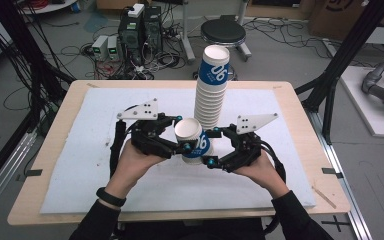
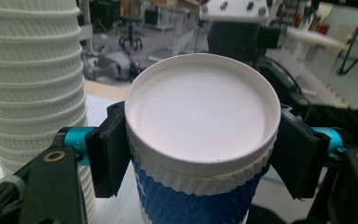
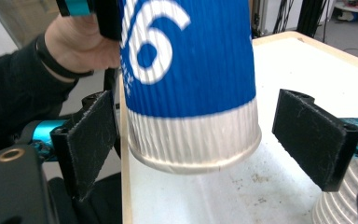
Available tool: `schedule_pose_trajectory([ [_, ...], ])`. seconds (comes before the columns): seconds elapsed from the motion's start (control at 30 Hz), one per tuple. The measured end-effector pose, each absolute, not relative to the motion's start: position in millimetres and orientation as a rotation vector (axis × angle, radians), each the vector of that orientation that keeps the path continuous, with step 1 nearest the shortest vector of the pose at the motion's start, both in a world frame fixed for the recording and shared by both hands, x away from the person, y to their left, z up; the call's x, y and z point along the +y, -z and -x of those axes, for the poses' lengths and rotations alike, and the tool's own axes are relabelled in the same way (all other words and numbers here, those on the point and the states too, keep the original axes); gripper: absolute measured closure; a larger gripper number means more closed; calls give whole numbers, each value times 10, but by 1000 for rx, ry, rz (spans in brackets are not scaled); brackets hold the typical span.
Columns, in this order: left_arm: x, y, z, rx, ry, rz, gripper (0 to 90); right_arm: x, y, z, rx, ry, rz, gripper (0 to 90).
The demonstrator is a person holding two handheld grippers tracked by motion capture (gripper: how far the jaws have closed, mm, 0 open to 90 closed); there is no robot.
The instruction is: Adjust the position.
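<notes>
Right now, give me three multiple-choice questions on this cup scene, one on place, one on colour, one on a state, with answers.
1. Where is the tall cup stack?
A. behind the held cup
B. on the floor
C. left of the left tongs

2. What colour is the band on the held cup?
A. red
B. blue
C. green

3. How are the right tongs?
A. shut on the cup
B. open around the cup's base
C. lying on the table

Answers: A, the high view shows the stack farther back on the table; B, blue with white lettering; C is wrong, B is right: gaps show beside both pads, while the left tongs grip the rim.

"06" on blue cup (image 1: 196, 142)
</notes>
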State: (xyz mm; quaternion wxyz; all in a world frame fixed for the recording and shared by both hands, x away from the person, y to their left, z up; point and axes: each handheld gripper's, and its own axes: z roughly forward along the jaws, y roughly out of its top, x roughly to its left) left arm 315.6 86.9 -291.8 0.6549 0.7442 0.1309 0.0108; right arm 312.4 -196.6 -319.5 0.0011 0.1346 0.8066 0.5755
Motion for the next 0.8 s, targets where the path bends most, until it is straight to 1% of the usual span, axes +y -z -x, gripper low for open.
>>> schedule_pose_trajectory([
  [0.07,878,2926,-3153,300,-26,-1647,286,-1955,3191,-3121,2506,-1822,-420,140],
  [0.23,859,2927,-3139,293,-18,-1611,287,-1911,3208,-3113,2501,-1814,-431,141],
  [0.47,809,2945,-3122,279,-21,-1615,286,-1877,3222,-3106,2499,-1826,-411,143],
  [0.53,787,2955,-3117,275,-22,-1616,286,-1880,3225,-3109,2501,-1826,-417,164],
  [0.8,787,2961,-3121,275,-15,-1612,285,-1908,3216,-3103,2507,-1813,-388,200],
])
